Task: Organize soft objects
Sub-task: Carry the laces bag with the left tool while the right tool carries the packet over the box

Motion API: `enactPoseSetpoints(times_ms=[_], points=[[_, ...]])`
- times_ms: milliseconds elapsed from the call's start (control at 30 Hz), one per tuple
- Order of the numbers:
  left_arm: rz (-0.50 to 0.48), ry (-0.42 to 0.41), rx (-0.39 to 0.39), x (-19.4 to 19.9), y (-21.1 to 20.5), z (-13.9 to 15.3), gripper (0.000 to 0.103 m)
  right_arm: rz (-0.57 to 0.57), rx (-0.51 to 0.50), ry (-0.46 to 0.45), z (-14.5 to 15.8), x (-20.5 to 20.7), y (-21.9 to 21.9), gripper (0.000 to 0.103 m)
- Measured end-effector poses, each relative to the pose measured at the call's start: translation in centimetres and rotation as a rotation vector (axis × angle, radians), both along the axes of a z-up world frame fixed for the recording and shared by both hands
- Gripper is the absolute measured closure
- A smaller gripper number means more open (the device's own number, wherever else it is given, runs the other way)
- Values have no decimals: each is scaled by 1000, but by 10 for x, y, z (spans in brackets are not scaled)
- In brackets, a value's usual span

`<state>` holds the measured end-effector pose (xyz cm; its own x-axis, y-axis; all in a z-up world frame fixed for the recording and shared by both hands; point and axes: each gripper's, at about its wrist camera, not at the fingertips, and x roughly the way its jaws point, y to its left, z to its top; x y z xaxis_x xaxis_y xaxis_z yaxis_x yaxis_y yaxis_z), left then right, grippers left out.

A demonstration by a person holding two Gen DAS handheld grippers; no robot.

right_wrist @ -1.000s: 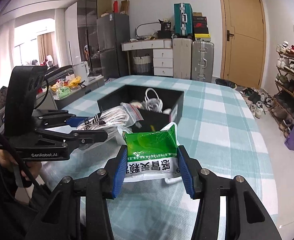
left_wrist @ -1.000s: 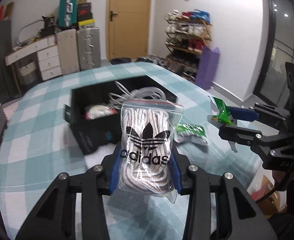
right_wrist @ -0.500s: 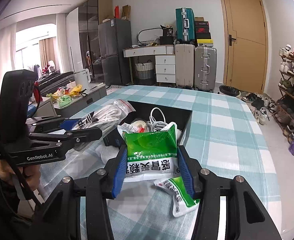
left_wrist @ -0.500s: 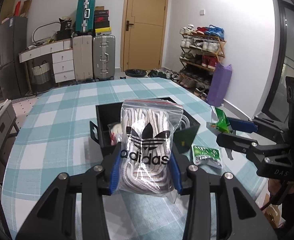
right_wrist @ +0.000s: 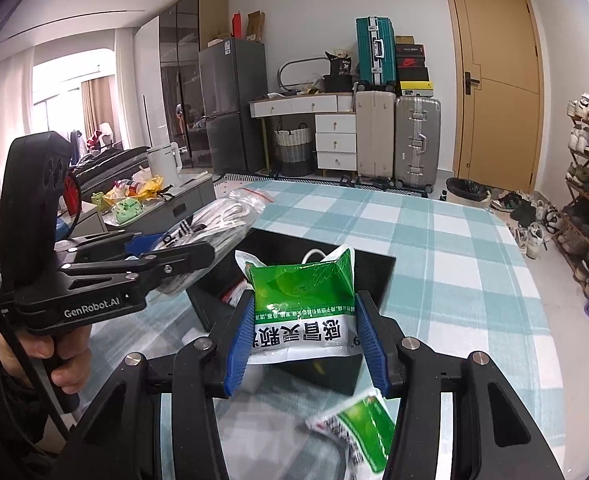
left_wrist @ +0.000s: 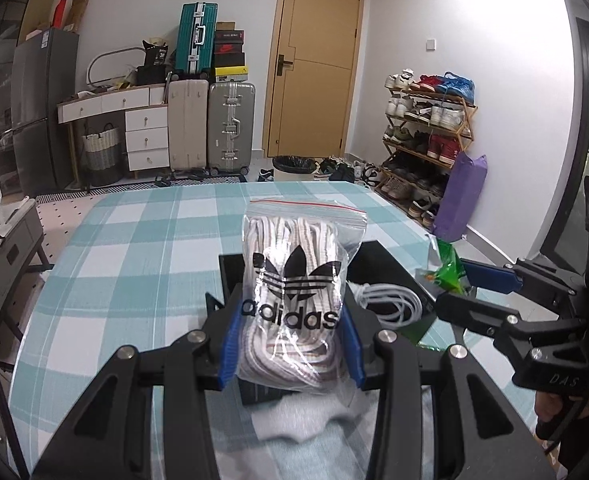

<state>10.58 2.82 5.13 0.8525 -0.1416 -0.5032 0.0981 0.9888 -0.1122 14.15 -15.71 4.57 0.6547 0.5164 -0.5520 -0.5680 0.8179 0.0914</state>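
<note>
- Above the checked tablecloth (left_wrist: 134,248), the left gripper (left_wrist: 290,344) is clamped on a clear zip bag of laces (left_wrist: 294,280); both blue pads (left_wrist: 230,348) press against its lower sides.
- Zip bag of laces: upright, red seal strip at the top, black trefoil logo facing the left wrist camera. It is held off the table, directly in front of the black box (left_wrist: 390,268).
- Right gripper (right_wrist: 304,344): closed on a green and white sachet (right_wrist: 302,300), with one blue pad at each side edge. The printed text on the sachet reads upside down in the right wrist view.
- Green and white sachet: held in the air over the near edge of the black box (right_wrist: 374,276).
- Black box: open at the top, standing on the tablecloth. A coiled white cable (left_wrist: 386,304) lies inside it.
- Second green and white sachet (right_wrist: 354,428): lying flat on the table, near the box, below the right gripper.
- Relative position: the two grippers are side by side, both pointing toward the box.
- A hand (right_wrist: 50,360) grips the handle of the left gripper at the left edge of the right wrist view.
- Background: suitcases (left_wrist: 210,120) against the far wall, and a shoe rack (left_wrist: 426,140) to the right.
</note>
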Motion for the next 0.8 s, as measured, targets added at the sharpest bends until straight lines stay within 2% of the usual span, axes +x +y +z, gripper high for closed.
enactPoseSetpoints(times_ms=[400,800], points=[[25,-12,12,32,1,-4,62,11,-12,17,-7,45,18,54],[4,26,31,57,-8,-20,62,9,-36,60,-27,78,22,54]])
